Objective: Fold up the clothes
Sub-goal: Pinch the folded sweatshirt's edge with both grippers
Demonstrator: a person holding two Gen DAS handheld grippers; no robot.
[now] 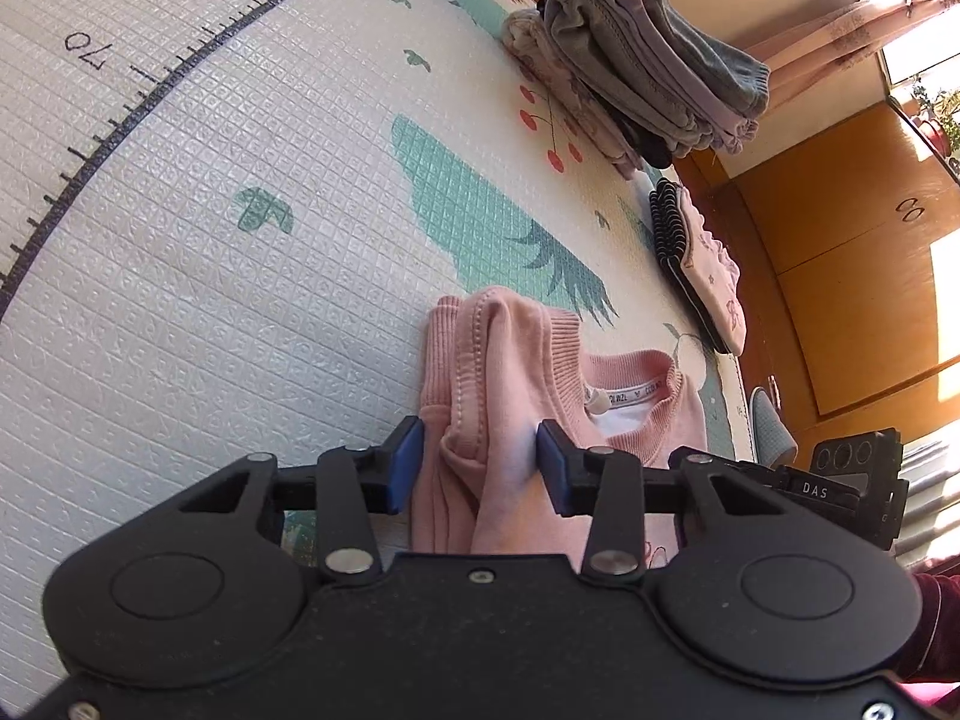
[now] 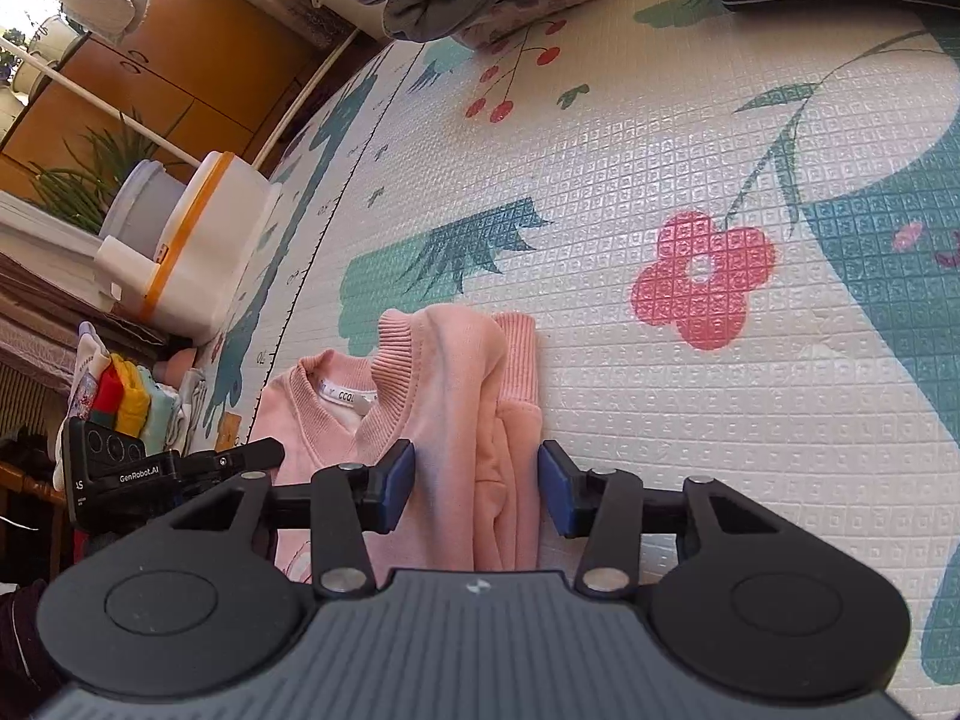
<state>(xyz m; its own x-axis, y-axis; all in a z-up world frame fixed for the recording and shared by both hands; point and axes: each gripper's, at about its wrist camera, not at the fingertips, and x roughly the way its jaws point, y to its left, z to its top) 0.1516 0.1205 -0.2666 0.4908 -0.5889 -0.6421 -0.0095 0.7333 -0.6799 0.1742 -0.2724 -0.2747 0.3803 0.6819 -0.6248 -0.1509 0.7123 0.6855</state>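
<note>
One pink sweater (image 1: 516, 396) on the mat (image 1: 240, 312), two folded stacks (image 1: 648, 60) behind.
Both grippers, left (image 1: 480, 468) and right (image 2: 477, 480), tilt downward, jaws part-open, straddling bunched fabric without clamping.

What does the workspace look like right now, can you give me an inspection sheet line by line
Surface: patterned play mat with flower and leaf prints, ruler markings along one edge.
Job's things: pink sweatshirt on the mat, sleeves folded in, collar label showing.
Clutter: stack of folded clothes and a smaller folded pile at the mat's far edge; white container with orange trim; colourful rolled items.
Grippers: left gripper and right gripper each straddle a side of the sweatshirt, jaws apart; grip not clear.
Cables: nothing seen.
Surroundings: orange wooden cabinets, potted plant, sunlit window.
</note>
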